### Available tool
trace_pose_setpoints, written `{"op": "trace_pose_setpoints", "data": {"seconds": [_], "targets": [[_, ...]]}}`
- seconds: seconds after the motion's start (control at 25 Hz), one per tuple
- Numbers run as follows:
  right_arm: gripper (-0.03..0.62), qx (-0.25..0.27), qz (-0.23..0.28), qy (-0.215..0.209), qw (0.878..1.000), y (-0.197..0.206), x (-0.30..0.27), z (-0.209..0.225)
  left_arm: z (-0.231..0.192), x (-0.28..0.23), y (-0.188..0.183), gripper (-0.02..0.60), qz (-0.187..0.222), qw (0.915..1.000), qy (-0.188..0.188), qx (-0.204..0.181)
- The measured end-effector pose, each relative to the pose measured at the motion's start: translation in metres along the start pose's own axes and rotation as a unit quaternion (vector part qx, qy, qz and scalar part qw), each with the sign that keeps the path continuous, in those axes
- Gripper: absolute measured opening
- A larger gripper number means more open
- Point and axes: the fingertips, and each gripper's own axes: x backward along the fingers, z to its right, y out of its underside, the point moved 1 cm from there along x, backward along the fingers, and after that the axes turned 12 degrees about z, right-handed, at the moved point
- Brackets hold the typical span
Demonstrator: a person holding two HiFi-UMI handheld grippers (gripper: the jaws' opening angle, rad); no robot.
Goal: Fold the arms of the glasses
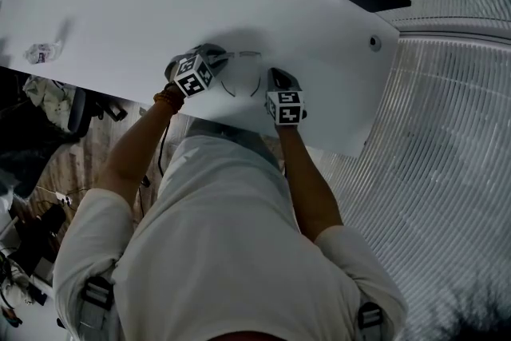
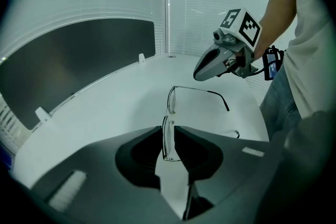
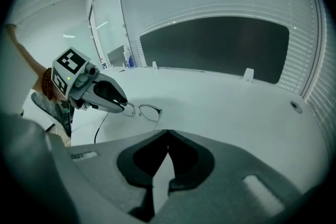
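Thin metal-rimmed glasses (image 1: 243, 54) lie on the white table (image 1: 319, 28) with both arms spread open toward the person. My left gripper (image 1: 222, 57) is shut on one lens rim, which stands edge-on between the pads in the left gripper view, where the other lens (image 2: 171, 100) and a dark-tipped arm (image 2: 218, 97) stretch beyond. In the right gripper view the left gripper (image 3: 125, 107) pinches the near lens of the glasses (image 3: 148, 110). My right gripper (image 1: 272, 73) hovers beside the far arm, shut with nothing in it, its tips (image 3: 167, 135) meeting.
A small crumpled clear wrapper (image 1: 40, 52) lies at the table's left. The table has round holes (image 1: 374, 42) and a dark panel (image 3: 220, 44) behind its far edge. The person's body stands against the front edge. Clutter and a chair (image 1: 76, 112) sit on the floor at left.
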Motion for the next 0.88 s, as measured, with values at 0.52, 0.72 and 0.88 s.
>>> {"op": "trace_pose_setpoints", "data": {"seconds": [0.52,0.72,0.88], "targets": [[0.000,-0.005,-0.037,-0.011,0.999,0.026,-0.005,-0.007,0.001,-0.002,-0.001,0.034,-0.006,0.9999,-0.010,-0.001],[0.000,-0.002,-0.040,-0.026,0.999,0.028,-0.010,-0.020,0.002,-0.004,0.000,0.031,-0.005,0.9999,-0.010,0.001],[0.000,0.004,-0.041,-0.034,0.999,0.029,-0.012,-0.027,0.003,-0.004,-0.001,0.029,-0.005,0.9999,-0.011,0.003]]}}
